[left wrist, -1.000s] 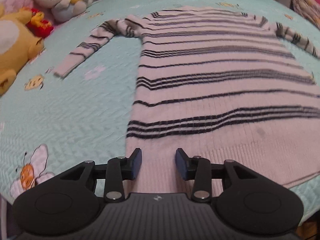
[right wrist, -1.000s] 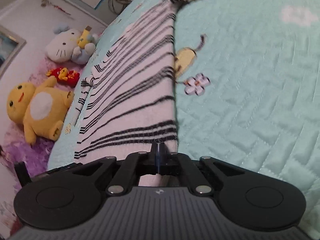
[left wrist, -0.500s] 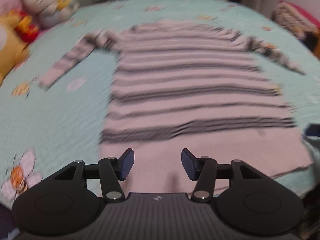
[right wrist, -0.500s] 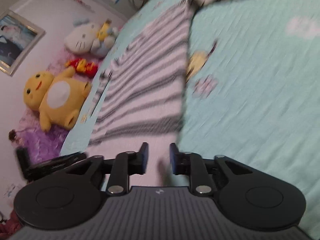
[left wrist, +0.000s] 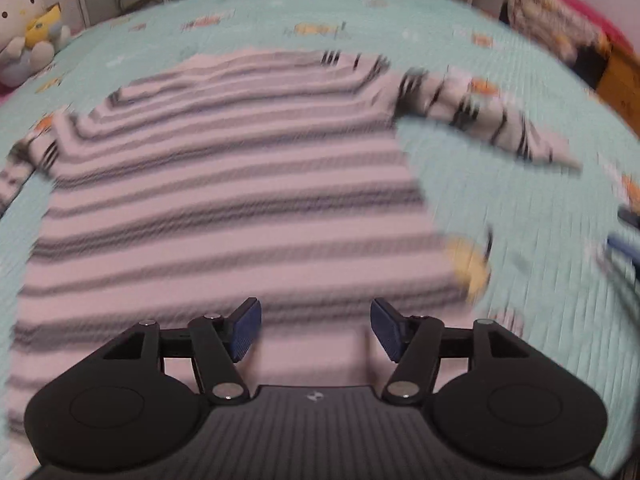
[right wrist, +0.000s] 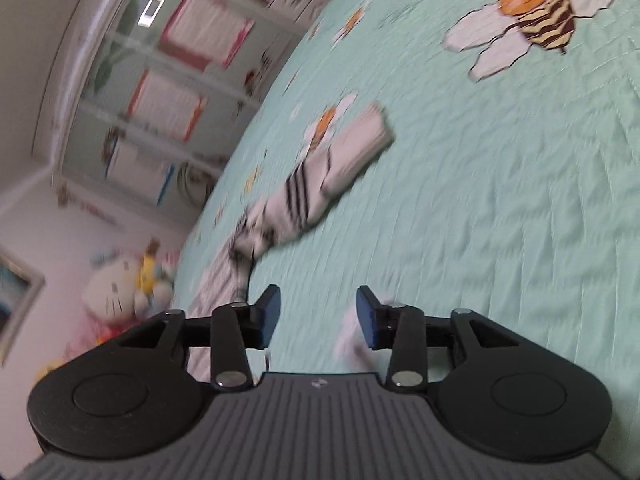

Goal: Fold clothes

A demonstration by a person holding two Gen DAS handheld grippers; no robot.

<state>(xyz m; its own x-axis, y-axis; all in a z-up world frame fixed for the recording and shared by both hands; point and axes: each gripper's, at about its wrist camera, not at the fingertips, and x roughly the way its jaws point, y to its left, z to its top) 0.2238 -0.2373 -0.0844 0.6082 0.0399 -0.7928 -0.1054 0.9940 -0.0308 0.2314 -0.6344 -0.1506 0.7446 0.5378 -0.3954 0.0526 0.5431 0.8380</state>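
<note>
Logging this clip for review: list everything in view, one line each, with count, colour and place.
striped sweater: one, pale pink with dark stripes, spread flat on the bed
sleeve: one, striped, lying out to the side
bedspread: one, mint green, bee and flower prints
white cat plush: one, far left by the wall
cabinet: one, glass-fronted, background
left claw: black, blue pads, open over the hem
right claw: same, open over the bedspread

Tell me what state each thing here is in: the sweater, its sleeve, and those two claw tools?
Striped sweater: spread flat on the bedspread, unfolded.
Right sleeve: stretched out sideways, not folded in.
Left gripper: open, holding nothing, over the hem.
Right gripper: open, holding nothing.
</note>
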